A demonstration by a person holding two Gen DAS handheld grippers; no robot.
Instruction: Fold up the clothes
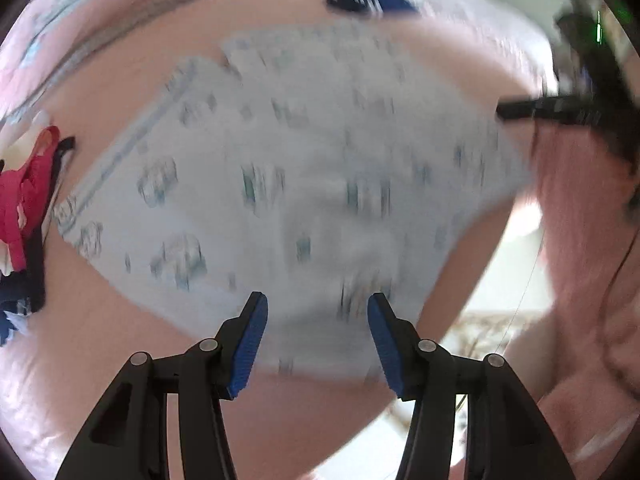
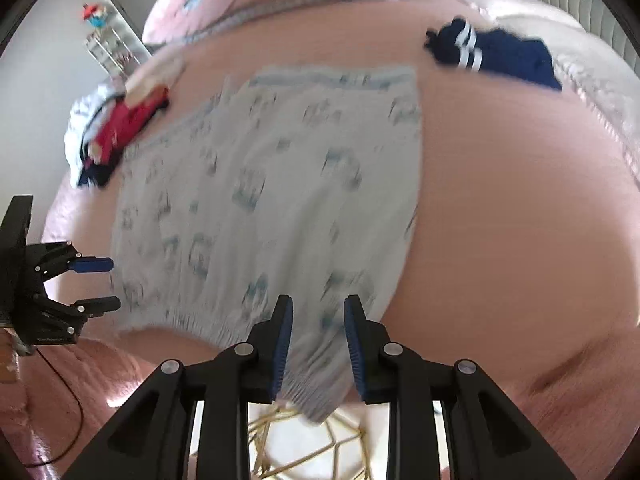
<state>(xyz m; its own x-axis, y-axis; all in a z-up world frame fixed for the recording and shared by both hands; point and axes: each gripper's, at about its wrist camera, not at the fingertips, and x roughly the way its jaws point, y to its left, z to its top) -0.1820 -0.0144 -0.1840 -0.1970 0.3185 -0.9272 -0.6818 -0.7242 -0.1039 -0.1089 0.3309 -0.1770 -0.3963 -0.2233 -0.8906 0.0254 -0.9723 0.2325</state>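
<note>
A pale blue printed garment (image 1: 280, 184) lies spread flat on the pink bed (image 1: 120, 380). In the right wrist view the same garment (image 2: 272, 192) has its gathered elastic edge toward me, with one corner hanging over the bed's edge. My left gripper (image 1: 318, 298) hovers open over the near part of the cloth, pads apart and nothing clamped. It also shows at the left, as the left gripper (image 2: 114, 284), empty, beside the garment's edge. My right gripper (image 2: 318, 300) stands open over the elastic edge, with cloth visible through the gap. In the left wrist view the right gripper (image 1: 516, 109) is a blurred black shape.
A navy garment with white stripes (image 2: 496, 56) lies at the bed's far side. A heap of red, white and dark clothes (image 2: 120, 132) sits left of the printed garment. A person's pink sleeve (image 1: 580, 248) is at the right. Below the bed edge are the floor and a gold wire object (image 2: 304, 444).
</note>
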